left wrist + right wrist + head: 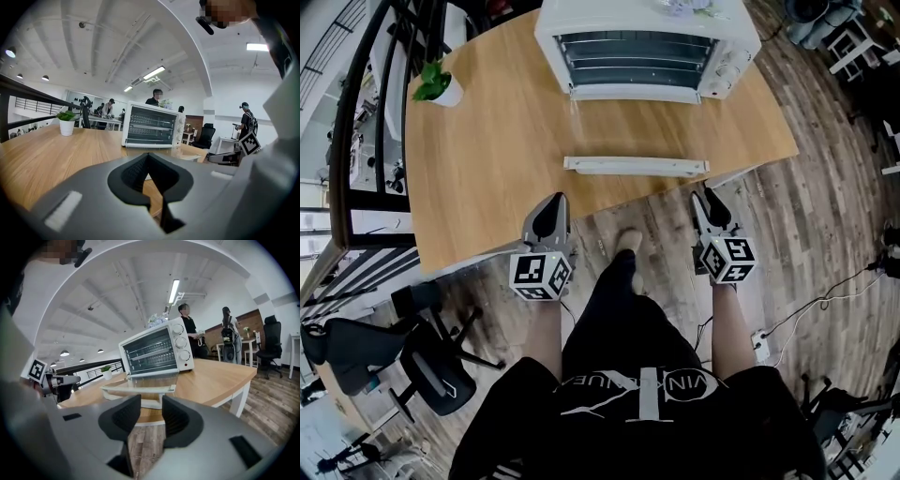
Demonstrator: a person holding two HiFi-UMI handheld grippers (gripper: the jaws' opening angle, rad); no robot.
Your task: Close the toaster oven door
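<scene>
A white toaster oven (645,45) stands at the far side of the wooden table (487,159). Its glass door (633,131) hangs open and lies flat toward me, with the white handle bar (636,166) near the table's front edge. My left gripper (553,204) hovers at that edge, left of the handle, its jaws shut on nothing. My right gripper (704,197) is just off the edge, right of the handle, with its jaws a little apart and empty. The right gripper view has the handle (138,390) straight ahead beyond the right gripper (151,409). The left gripper view shows the oven (152,125) past the left gripper (149,161).
A small potted plant (438,86) sits at the table's far left corner. A black railing (356,122) runs along the left side. An office chair (431,361) stands on the floor at lower left, and a power strip (759,347) at right. People stand in the background.
</scene>
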